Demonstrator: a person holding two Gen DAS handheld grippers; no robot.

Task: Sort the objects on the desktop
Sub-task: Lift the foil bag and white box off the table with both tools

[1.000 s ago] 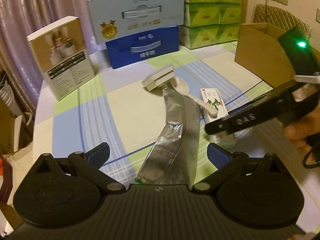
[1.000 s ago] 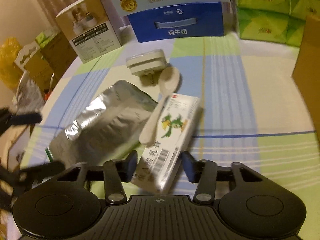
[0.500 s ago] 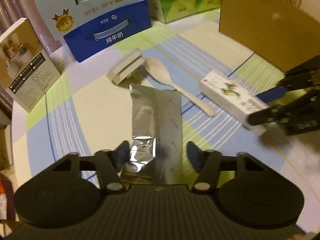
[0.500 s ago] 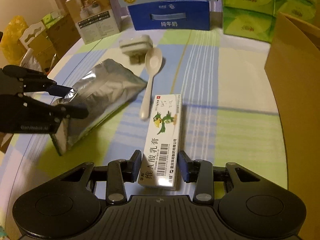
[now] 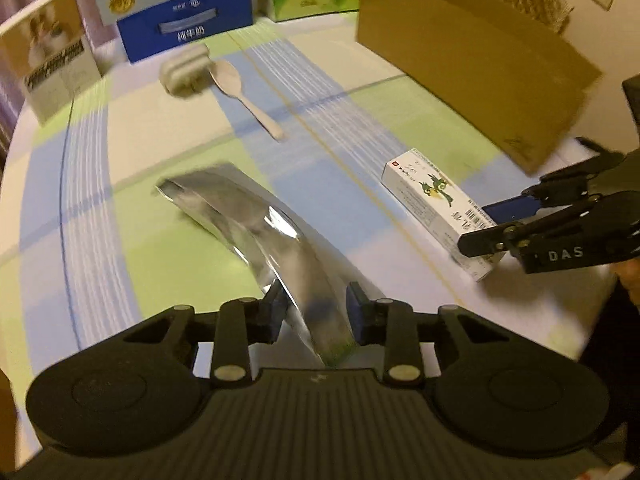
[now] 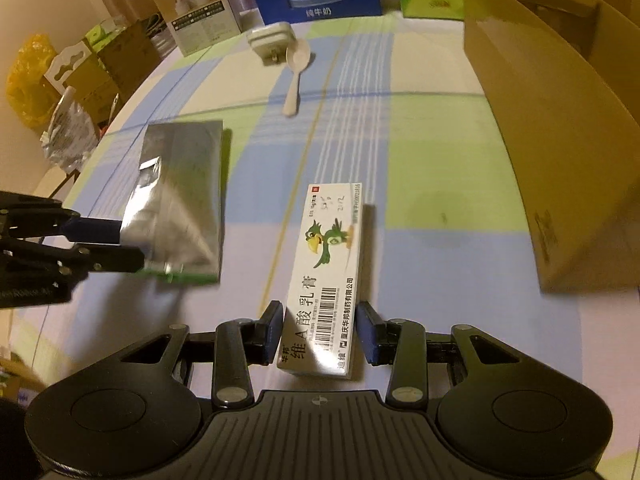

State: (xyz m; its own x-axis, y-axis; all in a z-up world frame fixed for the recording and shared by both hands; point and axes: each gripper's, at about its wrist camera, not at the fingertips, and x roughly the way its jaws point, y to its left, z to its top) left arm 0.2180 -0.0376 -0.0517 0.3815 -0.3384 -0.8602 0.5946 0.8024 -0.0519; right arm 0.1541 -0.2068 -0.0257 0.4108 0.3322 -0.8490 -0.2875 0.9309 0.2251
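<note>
Surface: checked blue, green and cream tablecloth (image 6: 420, 168) on a round table, cartons stacked along its far edge.
Landmark: open cardboard box (image 6: 560, 152) at the right side of the table.
Left gripper (image 5: 316, 312): far left of the box; its jaws are closing on the near end of the silver foil pouch (image 5: 256, 224), which bows up off the cloth between the blue pads.
Foil pouch: well left of the box, its far end low over the cloth.
Spoon (image 6: 296, 76) and white adapter (image 6: 272, 40): left of the box, toward the far edge, untouched.
Right gripper (image 6: 320, 332): nearest the box; fingers pinch the near end of the white ointment carton (image 6: 332, 264), which points away along the cloth.
Ointment carton: just left of the box's near corner.
Risk, pouch: slick, limp foil held by one end may slide from the pads or drag on the cloth.
Risk, carton: gripped at one end only, it could pivot and strike the box wall.
</note>
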